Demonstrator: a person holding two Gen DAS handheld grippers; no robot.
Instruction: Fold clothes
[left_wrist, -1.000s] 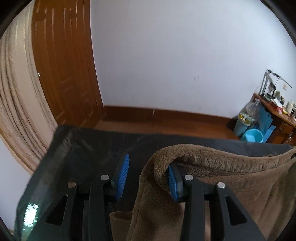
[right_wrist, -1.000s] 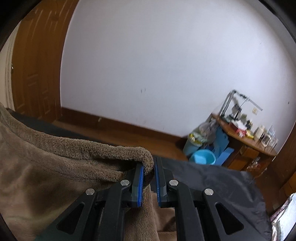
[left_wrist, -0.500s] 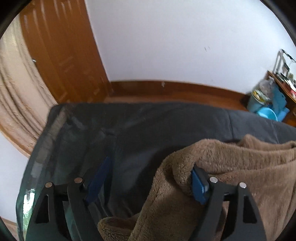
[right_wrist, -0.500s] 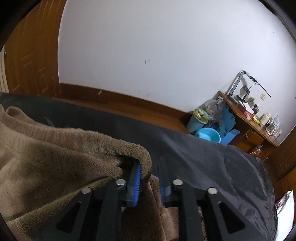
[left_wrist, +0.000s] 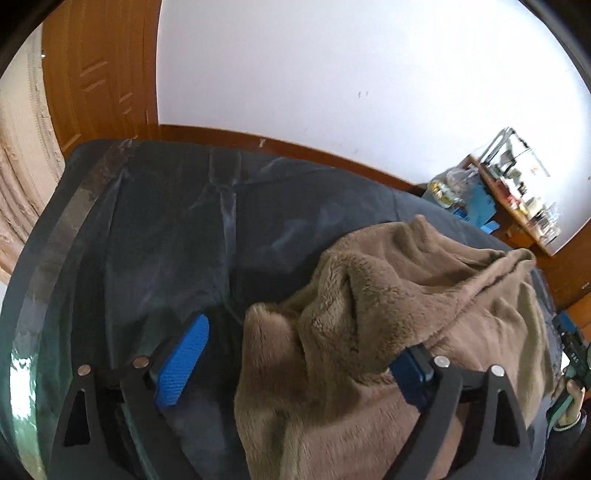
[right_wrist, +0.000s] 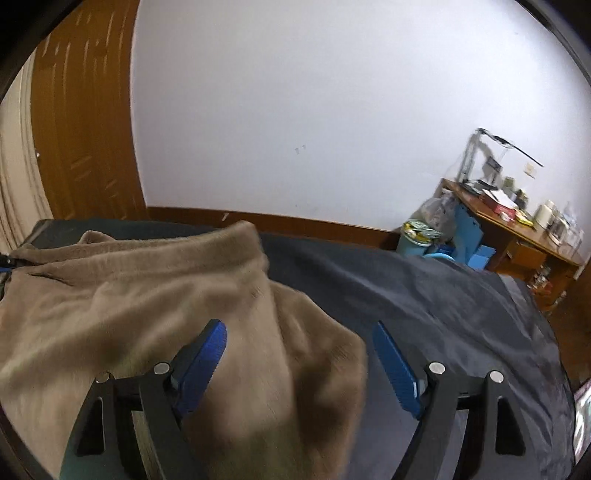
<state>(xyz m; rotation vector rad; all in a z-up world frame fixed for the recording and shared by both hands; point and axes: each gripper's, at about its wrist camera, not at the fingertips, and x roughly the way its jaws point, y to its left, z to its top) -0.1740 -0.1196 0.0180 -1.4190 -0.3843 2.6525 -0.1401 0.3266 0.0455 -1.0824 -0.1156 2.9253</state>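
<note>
A brown fleece garment (left_wrist: 388, 295) lies bunched on a dark cloth-covered surface (left_wrist: 166, 229). My left gripper (left_wrist: 295, 363) stands wide open; fleece lies between its jaws and drapes over the right blue pad (left_wrist: 412, 376), while the left pad (left_wrist: 181, 363) is bare. In the right wrist view the same garment (right_wrist: 147, 291) spreads to the left, and a fold of it lies between the open jaws of my right gripper (right_wrist: 299, 363). Neither gripper pinches the fabric.
A wooden door (right_wrist: 81, 129) and white wall stand beyond the surface. A cluttered wooden desk (right_wrist: 517, 229) with blue bins (right_wrist: 424, 243) sits at the far right. A hand (left_wrist: 570, 402) holding the other gripper shows at the left view's right edge.
Both grippers opened and let the fleece go; the right one was shut on its edge a second ago. The garment dropped onto the dark surface and both cameras tilted down.
</note>
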